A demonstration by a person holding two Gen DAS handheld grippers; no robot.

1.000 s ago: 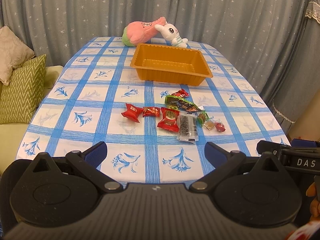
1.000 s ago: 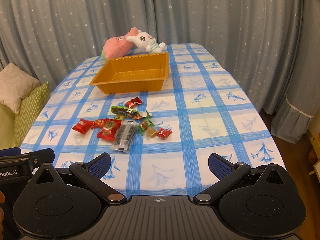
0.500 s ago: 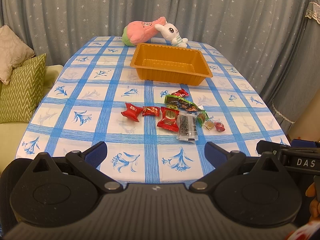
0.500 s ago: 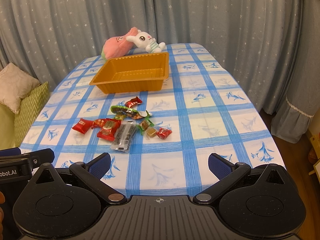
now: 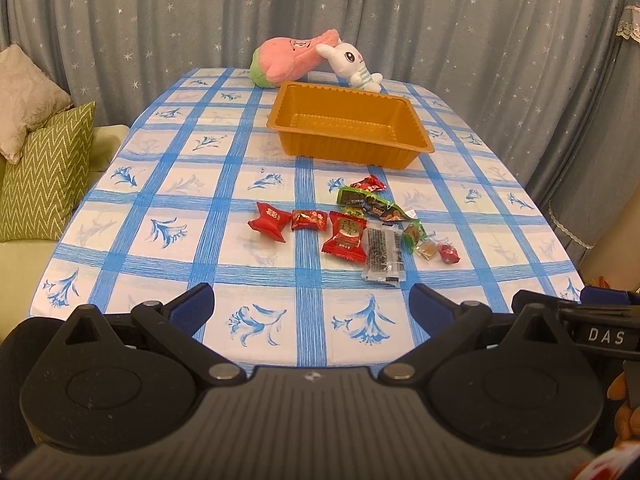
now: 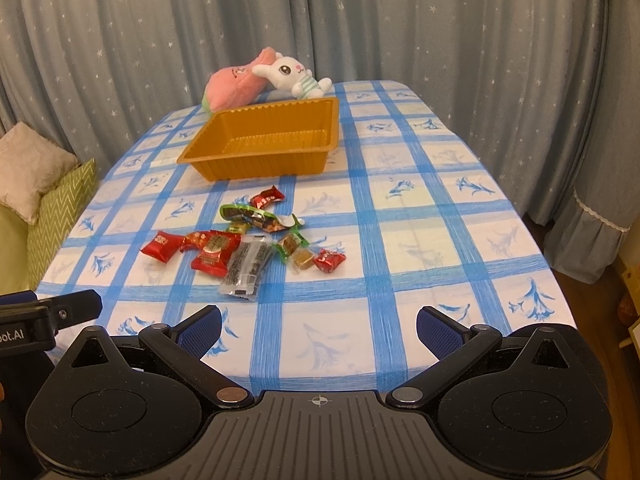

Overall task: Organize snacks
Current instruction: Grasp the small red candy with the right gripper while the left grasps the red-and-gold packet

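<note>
In the left wrist view, the left tool [image 5: 311, 306] hangs over the near edge of the table [image 5: 192, 184], its blue-padded fingers [image 5: 192, 307] spread wide and holding nothing. A loose cluster of snacks [image 5: 352, 224] lies mid-table on the blue-checked cloth: a red candy [image 5: 269, 221] at its left end, a clear packet of dark pieces [image 5: 383, 254] nearest the camera, green wrappers [image 5: 370, 202] farther back. Beyond them stands an orange tray [image 5: 348, 126], with nothing in it. A pink plush [image 5: 288, 62] and a white bunny plush [image 5: 352, 65] rest behind it.

In the right wrist view, the right tool [image 6: 318, 326] also has its fingers spread and grips nothing, well short of the snacks [image 6: 244, 240]. The orange tray [image 6: 264, 142] sits behind the cluster, apart from it.
</note>
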